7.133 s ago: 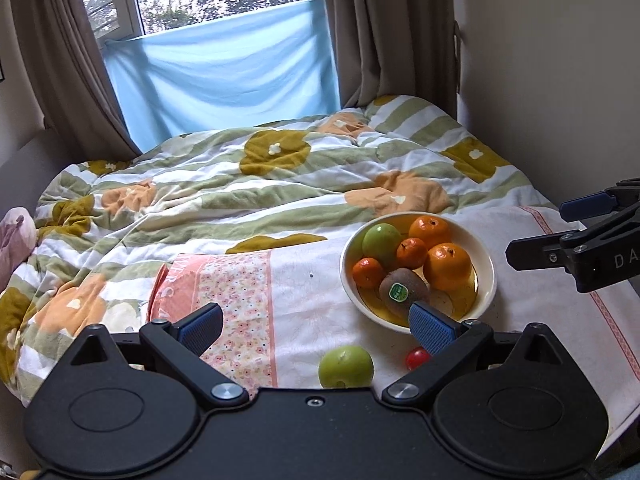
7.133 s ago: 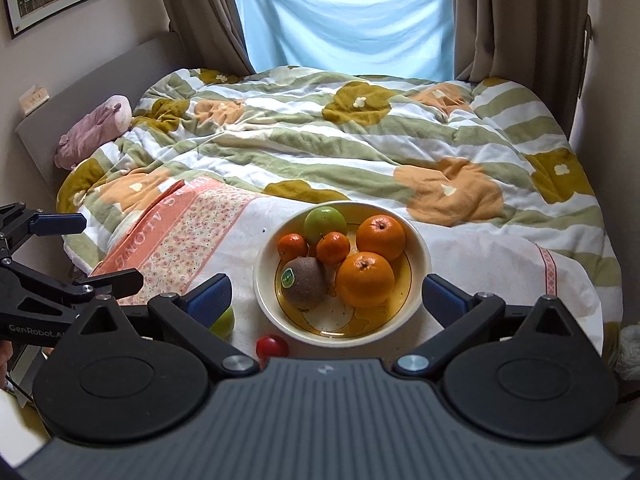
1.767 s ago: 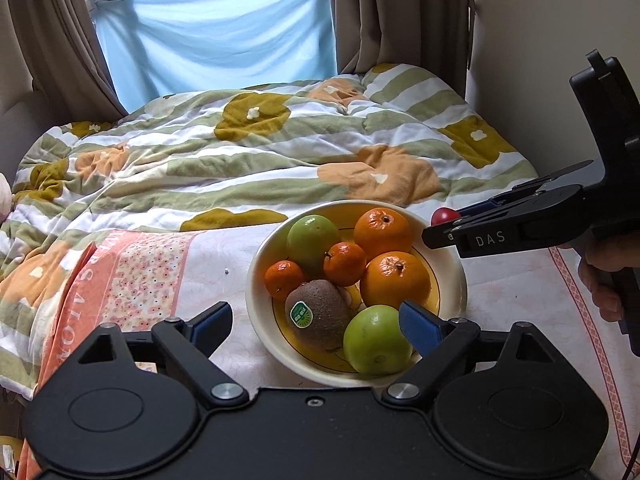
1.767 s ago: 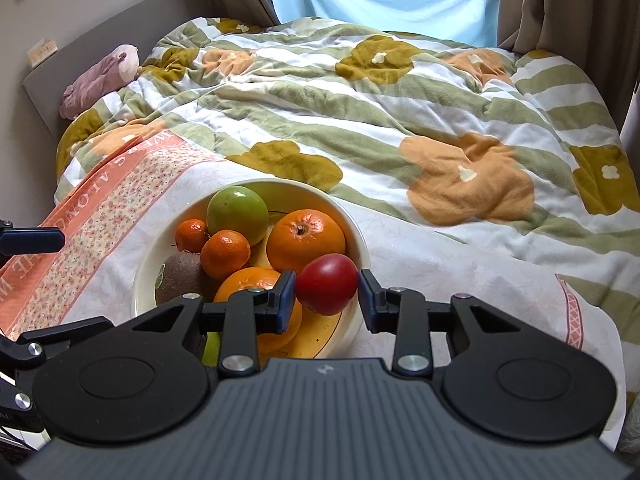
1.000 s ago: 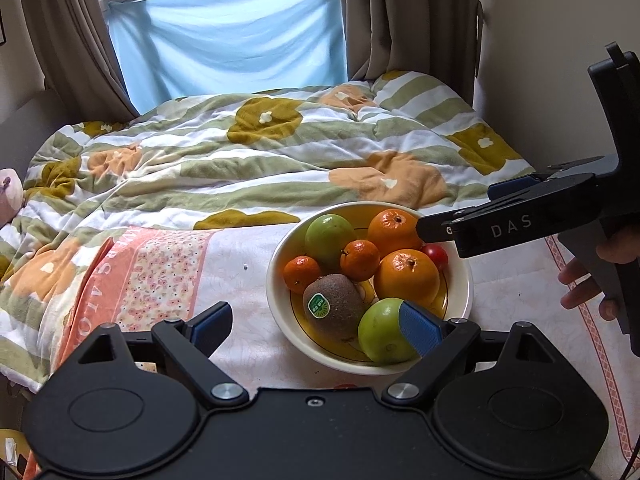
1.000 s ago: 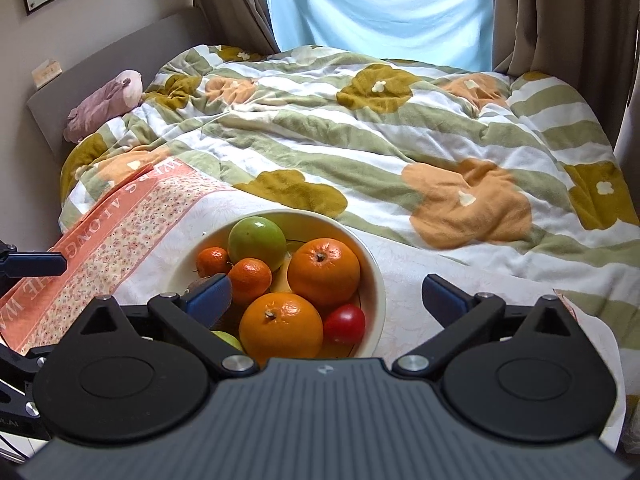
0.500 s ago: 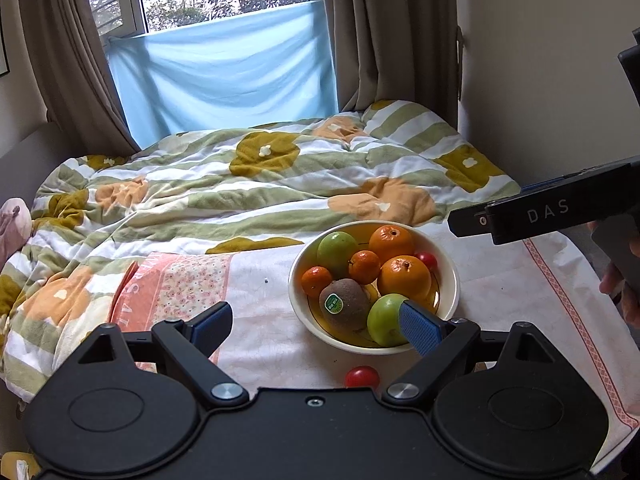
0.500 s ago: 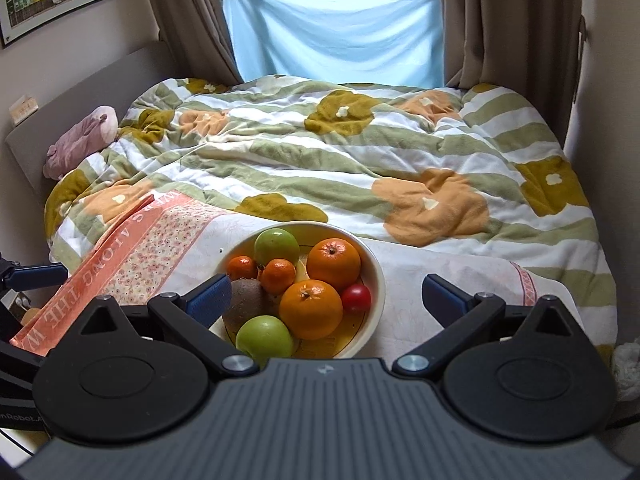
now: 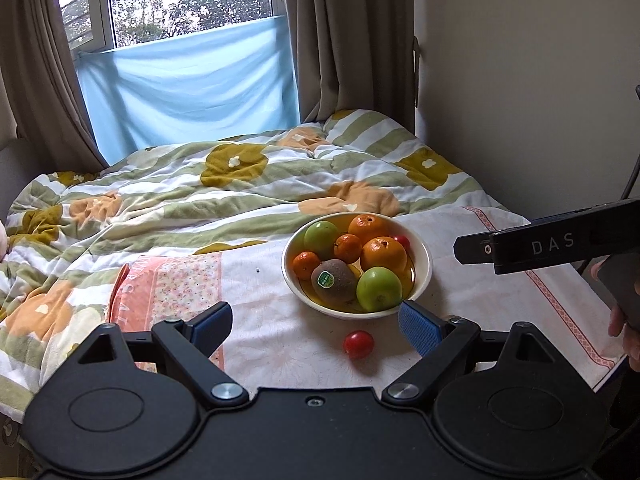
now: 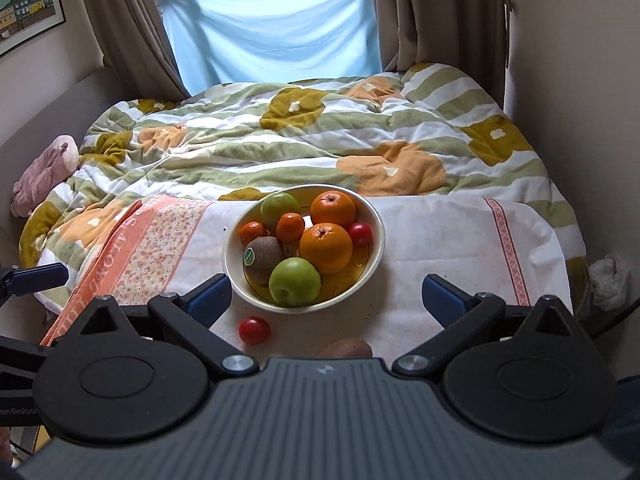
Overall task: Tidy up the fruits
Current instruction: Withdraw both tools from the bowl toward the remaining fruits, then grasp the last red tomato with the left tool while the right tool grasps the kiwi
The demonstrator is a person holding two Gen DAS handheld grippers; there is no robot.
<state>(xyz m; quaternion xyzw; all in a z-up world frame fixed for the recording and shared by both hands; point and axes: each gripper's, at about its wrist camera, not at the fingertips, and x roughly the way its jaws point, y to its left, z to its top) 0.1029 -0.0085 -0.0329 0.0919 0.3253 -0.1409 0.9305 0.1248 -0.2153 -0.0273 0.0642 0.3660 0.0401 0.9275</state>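
Note:
A cream bowl [image 9: 424, 276] [image 10: 376, 248] on the bed's white cloth holds oranges [image 10: 326, 247], two green apples [image 10: 295, 281], small tangerines, a kiwi [image 10: 263, 254] and a red tomato [image 10: 360, 233]. A second red tomato [image 9: 359, 344] [image 10: 254, 330] lies loose on the cloth in front of the bowl. A brown kiwi [image 10: 347, 349] lies near the front edge, partly hidden. My left gripper [image 9: 316, 324] is open and empty, just short of the bowl. My right gripper [image 10: 326, 294] is open and empty, above the bowl's near rim.
A green, orange and white striped duvet [image 10: 304, 148] covers the bed behind the bowl. A pink flowered cloth [image 10: 132, 256] lies to the left. Walls and curtains close in on the right and back. A pink soft toy [image 10: 44, 172] lies far left.
Both grippers have pulled back and up from the bowl. The right gripper let the red tomato go into the bowl and now stands open. A second tomato and a kiwi show in front.

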